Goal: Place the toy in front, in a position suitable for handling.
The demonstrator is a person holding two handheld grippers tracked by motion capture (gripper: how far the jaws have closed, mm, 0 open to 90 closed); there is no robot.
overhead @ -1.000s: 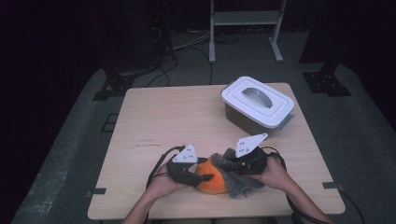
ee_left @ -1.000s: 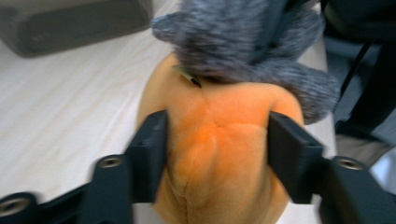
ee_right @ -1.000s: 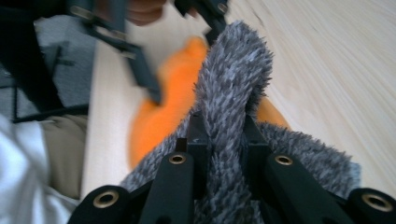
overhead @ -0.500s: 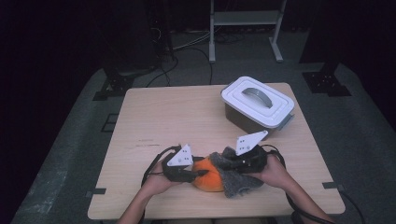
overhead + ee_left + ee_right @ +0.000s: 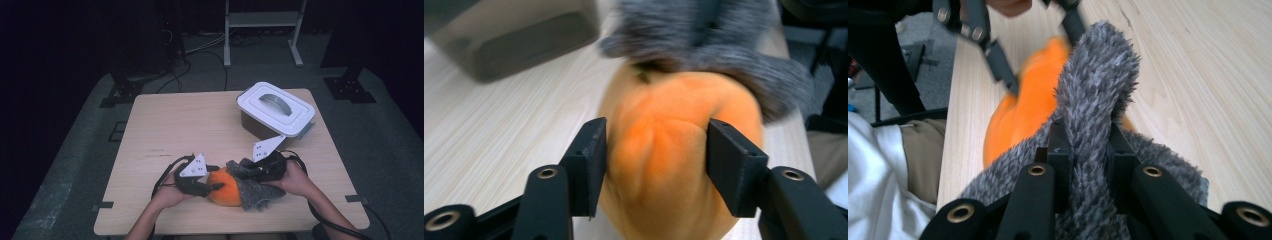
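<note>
Two grippers' jaws hold unlabelled orange toy (image 5: 225, 187), grey cloth (image 5: 255, 192).

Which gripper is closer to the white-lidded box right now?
The right. The right gripper sits just in front of the box, clamped on the grey fuzzy cloth. The left gripper is farther off, its fingers around the orange plush.

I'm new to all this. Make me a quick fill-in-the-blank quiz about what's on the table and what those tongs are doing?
1. The right tongs pinch a fuzzy ____ cloth.
2. The left tongs straddle a soft toy coloured ____.
3. The lidded box stands at the table's far ____ corner.
4. The box's lid is ____.

Missing words: grey; orange; right; white
</note>
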